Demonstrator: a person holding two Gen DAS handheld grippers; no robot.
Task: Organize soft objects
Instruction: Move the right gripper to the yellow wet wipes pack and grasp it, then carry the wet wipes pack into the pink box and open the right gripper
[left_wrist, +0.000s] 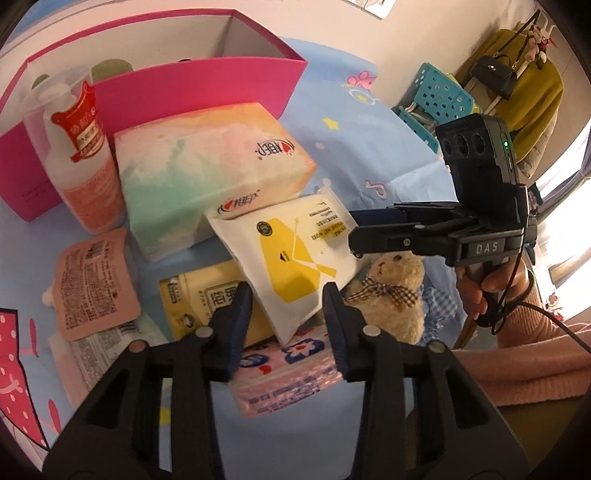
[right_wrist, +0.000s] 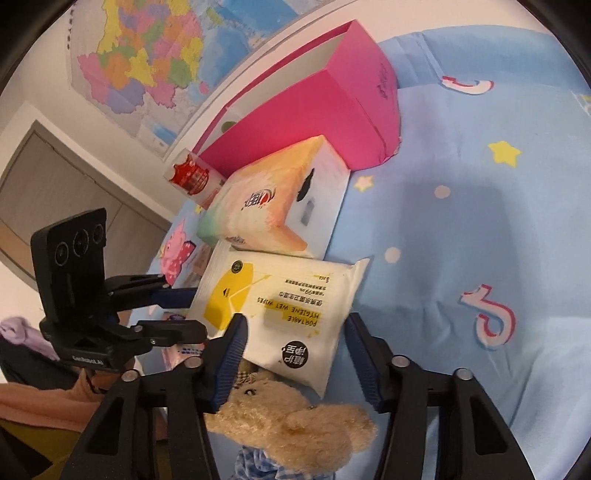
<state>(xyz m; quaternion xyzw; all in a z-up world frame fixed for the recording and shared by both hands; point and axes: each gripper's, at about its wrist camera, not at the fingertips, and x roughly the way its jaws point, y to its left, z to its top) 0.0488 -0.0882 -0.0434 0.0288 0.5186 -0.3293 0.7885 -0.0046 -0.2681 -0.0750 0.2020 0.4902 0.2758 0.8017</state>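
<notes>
The wet-wipes pack (left_wrist: 291, 266) looks light, soft and slippery; best pinched at a sealed edge; left gripper (left_wrist: 288, 299) and right gripper (right_wrist: 295, 332) jaws stand apart around it.

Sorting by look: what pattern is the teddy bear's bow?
Brown-and-white check on the teddy bear's bow; left wrist view.
</notes>
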